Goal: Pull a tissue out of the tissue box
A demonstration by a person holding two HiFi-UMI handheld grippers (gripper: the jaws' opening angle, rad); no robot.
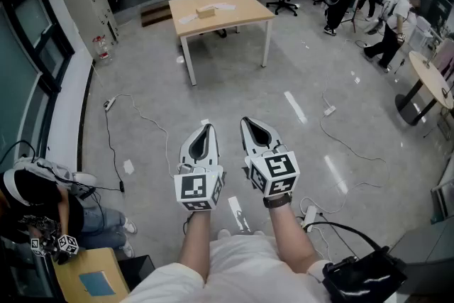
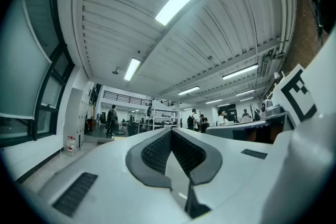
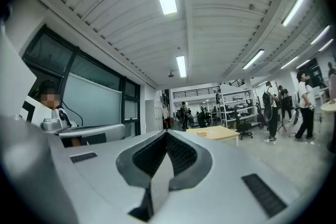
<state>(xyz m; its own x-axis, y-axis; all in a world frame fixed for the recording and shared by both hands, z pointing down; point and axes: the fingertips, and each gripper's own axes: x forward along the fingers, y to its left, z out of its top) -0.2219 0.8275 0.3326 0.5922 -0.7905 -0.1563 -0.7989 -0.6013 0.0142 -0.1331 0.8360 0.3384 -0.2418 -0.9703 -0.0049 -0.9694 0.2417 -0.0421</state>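
Left gripper (image 1: 207, 130) and right gripper (image 1: 247, 123) both clenched empty, tissue box (image 1: 206, 11) on wooden table (image 1: 245, 7) well ahead, so I'd approach table, open one, pinch just top tissue.

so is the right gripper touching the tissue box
Apart. The head view shows a wide stretch of floor between the right gripper and the tissue box on the far table.
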